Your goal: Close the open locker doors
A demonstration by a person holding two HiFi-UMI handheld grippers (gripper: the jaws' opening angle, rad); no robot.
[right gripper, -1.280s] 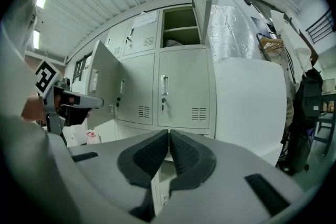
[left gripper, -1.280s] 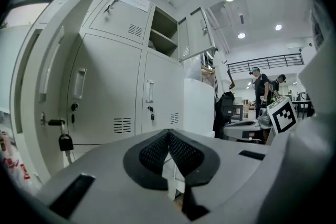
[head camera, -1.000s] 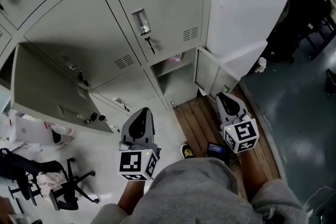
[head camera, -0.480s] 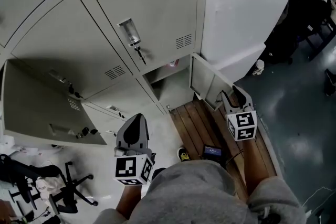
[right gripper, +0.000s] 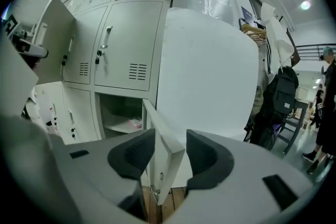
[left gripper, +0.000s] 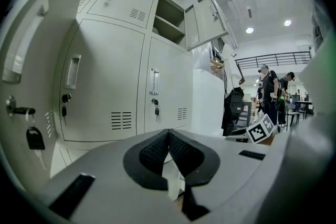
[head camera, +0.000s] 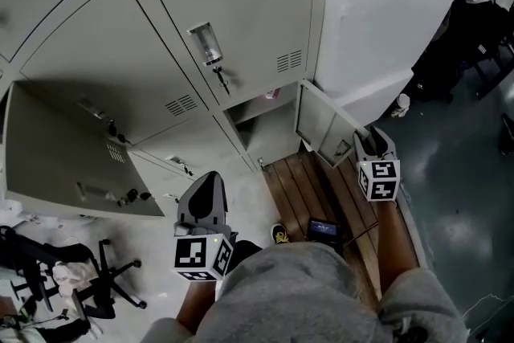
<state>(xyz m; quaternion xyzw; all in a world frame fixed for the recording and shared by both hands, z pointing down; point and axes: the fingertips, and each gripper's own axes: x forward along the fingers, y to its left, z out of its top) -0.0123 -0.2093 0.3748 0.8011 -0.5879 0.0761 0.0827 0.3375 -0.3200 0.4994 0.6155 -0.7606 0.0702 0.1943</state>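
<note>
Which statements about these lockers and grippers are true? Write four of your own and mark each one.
1. The right gripper has its jaws either side of the low door edge. True; they have just been opening and do not clamp it.
2. The left gripper holds a padlock. False: its jaws are together and empty.
3. The open low compartment is empty. False: a pinkish item lies inside.
4. A key hangs from the closed door above. True.

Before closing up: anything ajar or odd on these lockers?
Open doors: the bottom door, its edge between the right gripper's fingers, which have just been opening and don't grip it, and a larger door swung out at left.
</note>
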